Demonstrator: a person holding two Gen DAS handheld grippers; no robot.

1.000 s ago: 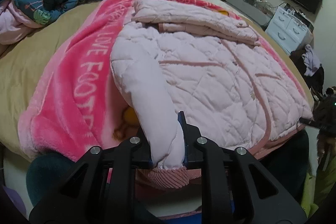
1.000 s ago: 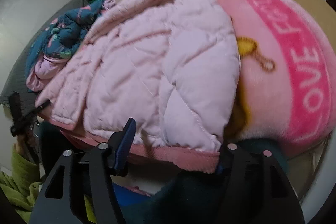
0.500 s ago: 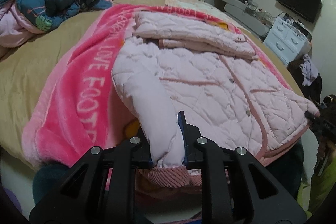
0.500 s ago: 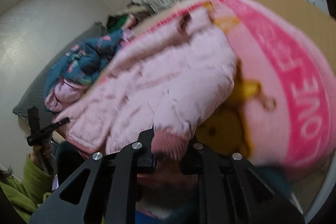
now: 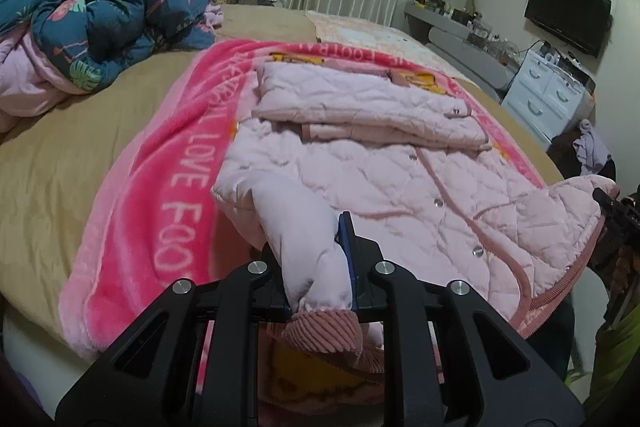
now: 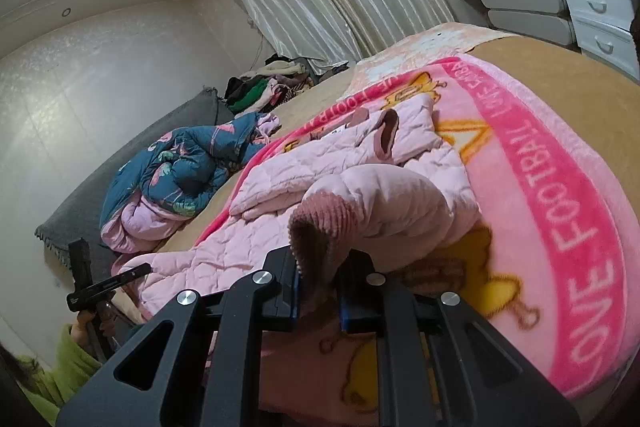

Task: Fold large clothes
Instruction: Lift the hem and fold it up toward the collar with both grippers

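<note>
Both grippers grip the pink jacket (image 5: 360,163) lying ahead on the bed: left gripper (image 5: 318,275) pinches a sleeve, right gripper (image 6: 318,287) clamps the hem corner, and the fold-over away from the fingers looks next.

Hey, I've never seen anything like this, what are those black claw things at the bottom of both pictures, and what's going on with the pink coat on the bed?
Those black claws are hand-held two-finger grippers; a person carries one in each hand, and no robot arm is involved. Each picture comes from a wide-angle camera on one gripper, looking along its fingers. On the bed lies a bright pink blanket, and on it a pale pink quilted jacket. The left gripper is shut on the left sleeve near its ribbed cuff. The right gripper is shut on the right sleeve's cuff. A crumpled blue floral quilt sits further back.
</note>
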